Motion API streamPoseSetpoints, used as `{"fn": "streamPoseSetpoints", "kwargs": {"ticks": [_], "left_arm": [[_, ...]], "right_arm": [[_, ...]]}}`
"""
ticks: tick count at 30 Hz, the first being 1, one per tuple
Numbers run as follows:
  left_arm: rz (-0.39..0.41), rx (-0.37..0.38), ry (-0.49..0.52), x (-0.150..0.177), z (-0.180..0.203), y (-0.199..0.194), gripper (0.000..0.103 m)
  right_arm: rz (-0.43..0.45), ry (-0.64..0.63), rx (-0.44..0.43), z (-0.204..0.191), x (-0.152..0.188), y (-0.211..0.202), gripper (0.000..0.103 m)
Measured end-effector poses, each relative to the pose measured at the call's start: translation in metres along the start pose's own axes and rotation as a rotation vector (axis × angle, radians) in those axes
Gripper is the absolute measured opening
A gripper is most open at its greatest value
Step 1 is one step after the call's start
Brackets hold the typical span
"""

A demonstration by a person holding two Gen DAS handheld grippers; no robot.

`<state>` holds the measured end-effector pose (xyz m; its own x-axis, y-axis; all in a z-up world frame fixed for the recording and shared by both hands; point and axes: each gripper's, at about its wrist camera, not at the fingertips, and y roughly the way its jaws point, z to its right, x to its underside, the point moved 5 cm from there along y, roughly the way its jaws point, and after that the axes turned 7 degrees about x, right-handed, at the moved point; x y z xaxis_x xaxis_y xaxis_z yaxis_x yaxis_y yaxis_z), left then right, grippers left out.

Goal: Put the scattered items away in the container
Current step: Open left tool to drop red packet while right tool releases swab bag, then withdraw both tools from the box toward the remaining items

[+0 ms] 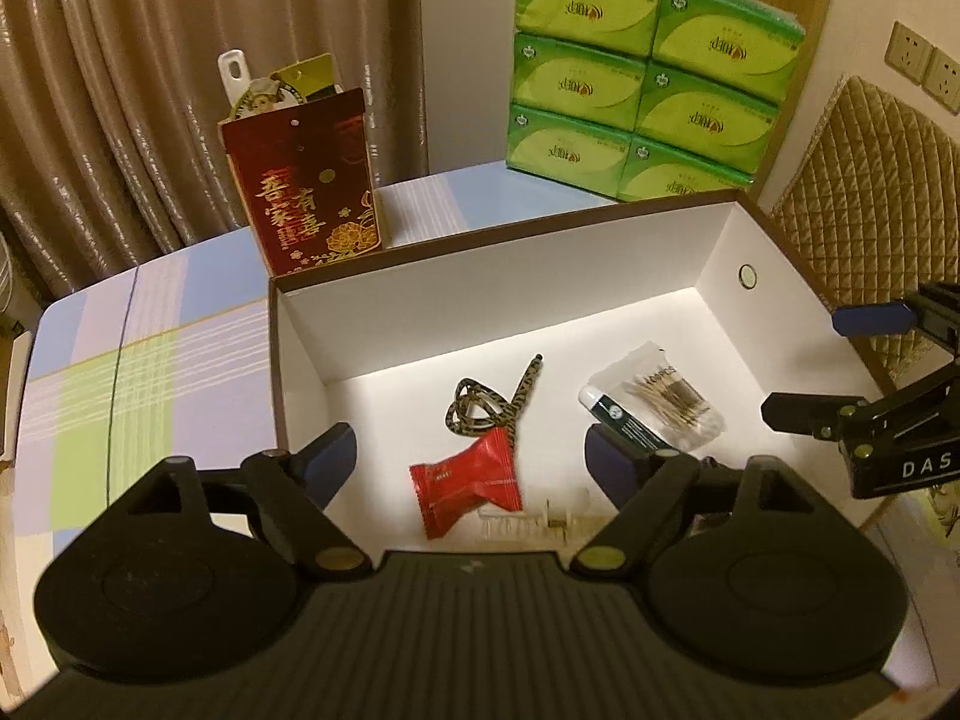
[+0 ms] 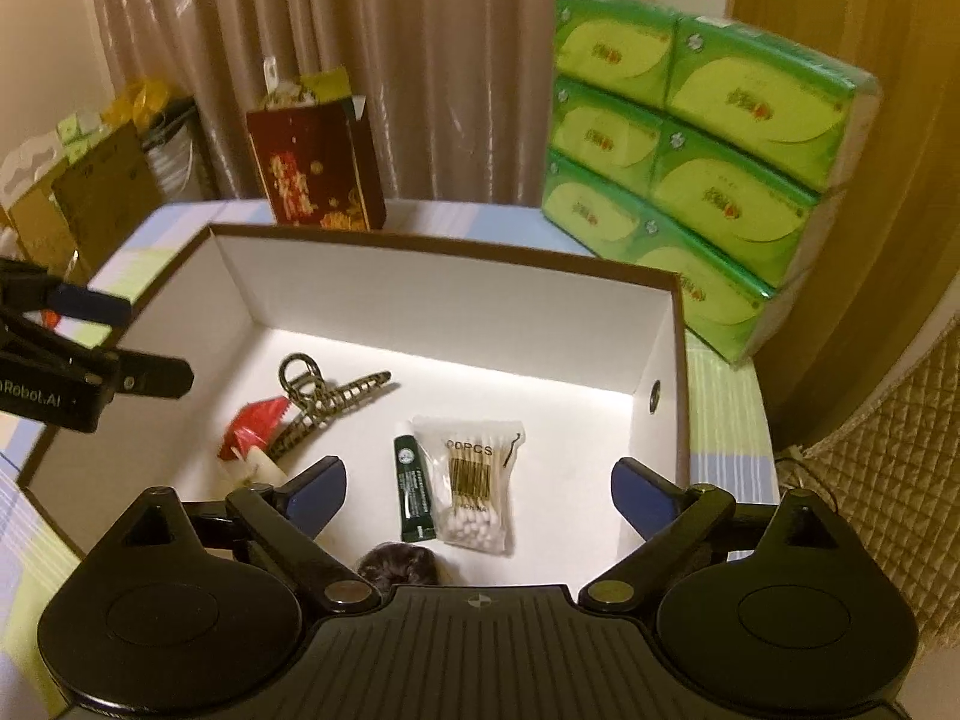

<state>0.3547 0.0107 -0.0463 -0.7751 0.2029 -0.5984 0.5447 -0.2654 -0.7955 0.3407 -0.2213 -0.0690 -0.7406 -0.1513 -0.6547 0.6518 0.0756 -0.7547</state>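
Observation:
A white-lined box (image 1: 498,294) (image 2: 456,300) stands on the table. Inside lie a leopard-print hair claw (image 1: 480,405) (image 2: 327,399), a red sachet (image 1: 465,480) (image 2: 252,426), a bag of cotton swabs (image 1: 666,399) (image 2: 477,480), a green tube (image 1: 624,420) (image 2: 414,495), a pale comb-like item (image 1: 540,519) (image 2: 261,465) and a dark hair tie (image 2: 399,564). My left gripper (image 1: 471,465) is open and empty above the box's near left part. My right gripper (image 2: 477,492) is open and empty above the near right part. Each shows in the other's view, the right gripper (image 1: 834,363) and the left gripper (image 2: 141,339).
A red gift bag (image 1: 306,192) (image 2: 318,168) and stacked green tissue packs (image 1: 648,84) (image 2: 690,150) stand behind the box. A checked tablecloth (image 1: 132,372) lies left of it. A quilted chair back (image 1: 864,222) is at the right. Curtains hang behind.

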Motion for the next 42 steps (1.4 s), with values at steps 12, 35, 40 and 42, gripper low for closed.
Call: {"fn": "streamPoseSetpoints", "kwargs": {"ticks": [12, 35, 40, 42], "left_arm": [[0.02, -0.013, -0.036, 0.016, 0.011, -0.051, 0.081], [-0.05, 0.034, -0.04, 0.168, 0.053, -0.101, 0.081], [-0.079, 0.076, -0.096, 0.195, 0.066, -0.099, 0.081], [-0.095, 0.074, -0.082, 0.204, 0.074, -0.097, 0.081]], "right_arm": [[0.055, 0.032, 0.001, -0.002, 0.008, -0.047, 0.097], [-0.025, 0.047, -0.066, -0.025, 0.134, -0.111, 0.098], [-0.089, 0.057, -0.073, -0.029, 0.173, -0.112, 0.098], [-0.107, 0.059, -0.074, -0.031, 0.184, -0.113, 0.098]]}}
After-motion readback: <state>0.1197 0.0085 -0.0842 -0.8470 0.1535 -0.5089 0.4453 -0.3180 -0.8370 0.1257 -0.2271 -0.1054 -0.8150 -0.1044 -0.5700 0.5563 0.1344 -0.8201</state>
